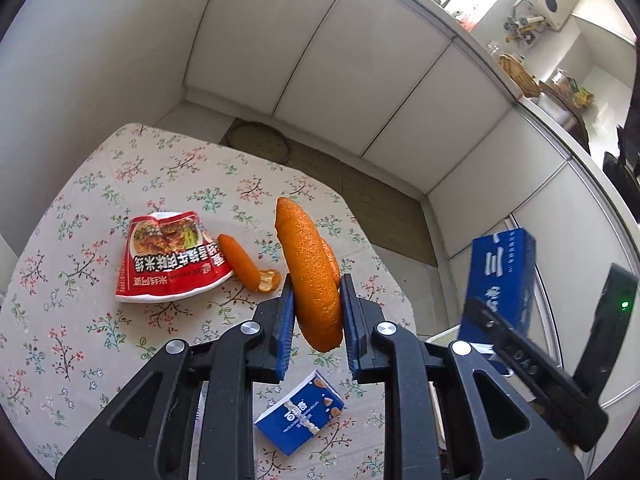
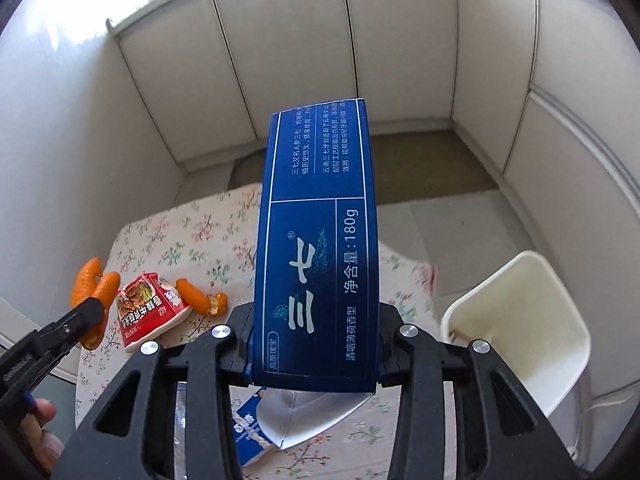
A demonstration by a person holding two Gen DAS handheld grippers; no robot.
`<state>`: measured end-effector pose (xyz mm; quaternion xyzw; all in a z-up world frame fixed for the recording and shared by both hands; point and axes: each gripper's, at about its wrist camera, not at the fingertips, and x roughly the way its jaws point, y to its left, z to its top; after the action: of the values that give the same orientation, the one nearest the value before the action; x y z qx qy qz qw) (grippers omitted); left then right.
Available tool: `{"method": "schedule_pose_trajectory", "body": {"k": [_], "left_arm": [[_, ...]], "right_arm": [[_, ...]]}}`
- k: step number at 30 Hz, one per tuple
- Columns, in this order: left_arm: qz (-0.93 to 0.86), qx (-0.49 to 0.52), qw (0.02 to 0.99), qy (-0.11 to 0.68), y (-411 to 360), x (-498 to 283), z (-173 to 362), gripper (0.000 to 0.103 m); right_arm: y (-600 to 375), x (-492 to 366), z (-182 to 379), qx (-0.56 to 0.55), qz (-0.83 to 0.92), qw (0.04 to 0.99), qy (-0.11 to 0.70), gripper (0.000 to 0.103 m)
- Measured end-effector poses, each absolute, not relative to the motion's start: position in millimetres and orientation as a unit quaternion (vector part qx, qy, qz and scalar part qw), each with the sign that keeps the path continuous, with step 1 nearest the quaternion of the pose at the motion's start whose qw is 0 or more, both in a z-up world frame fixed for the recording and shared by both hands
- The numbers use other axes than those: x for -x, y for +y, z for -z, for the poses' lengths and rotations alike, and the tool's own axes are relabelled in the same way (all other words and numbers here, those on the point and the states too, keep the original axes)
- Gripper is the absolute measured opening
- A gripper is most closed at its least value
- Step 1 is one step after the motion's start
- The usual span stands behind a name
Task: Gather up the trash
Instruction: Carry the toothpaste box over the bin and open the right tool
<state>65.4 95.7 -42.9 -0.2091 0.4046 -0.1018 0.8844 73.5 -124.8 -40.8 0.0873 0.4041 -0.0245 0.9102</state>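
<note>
Above a floral-clothed counter (image 1: 80,208), the left tongs (image 1: 316,312) grip a long orange peel (image 1: 312,272) and the right tongs (image 2: 316,344) clamp a tall blue carton (image 2: 320,220), both lifted clear, near a white bin (image 2: 520,320), with a red wrapper (image 1: 172,256) lying below.

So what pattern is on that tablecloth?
The tablecloth is cream with small red, pink and green flower sprigs; the left wrist view shows it best.

Home kitchen: white cabinet doors (image 1: 360,80) under a long counter (image 1: 560,112) crowded with household clutter; desk in floral tablecloth (image 1: 80,240); white waste bin (image 2: 520,320) beside it.
</note>
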Motion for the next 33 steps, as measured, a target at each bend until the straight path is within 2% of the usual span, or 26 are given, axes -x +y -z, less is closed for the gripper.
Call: {"method": "schedule_pose_trajectory", "body": {"k": [14, 24, 33], "left_arm": [[0.142, 0.148, 0.894, 0.398, 17, -48, 33, 0.021], [0.171, 0.130, 0.882, 0.420, -49, -44, 47, 0.021], [0.195, 0.103, 0.872, 0.438, -114, -43, 55, 0.021]], "right_arm": [[-237, -27, 17, -0.071, 0.101, 0.933, 0.337, 0.040], [-304, -11, 43, -0.068, 0.171, 0.926, 0.329, 0.040], [-348, -7, 78, -0.096, 0.191, 0.908, 0.360, 0.041]]}}
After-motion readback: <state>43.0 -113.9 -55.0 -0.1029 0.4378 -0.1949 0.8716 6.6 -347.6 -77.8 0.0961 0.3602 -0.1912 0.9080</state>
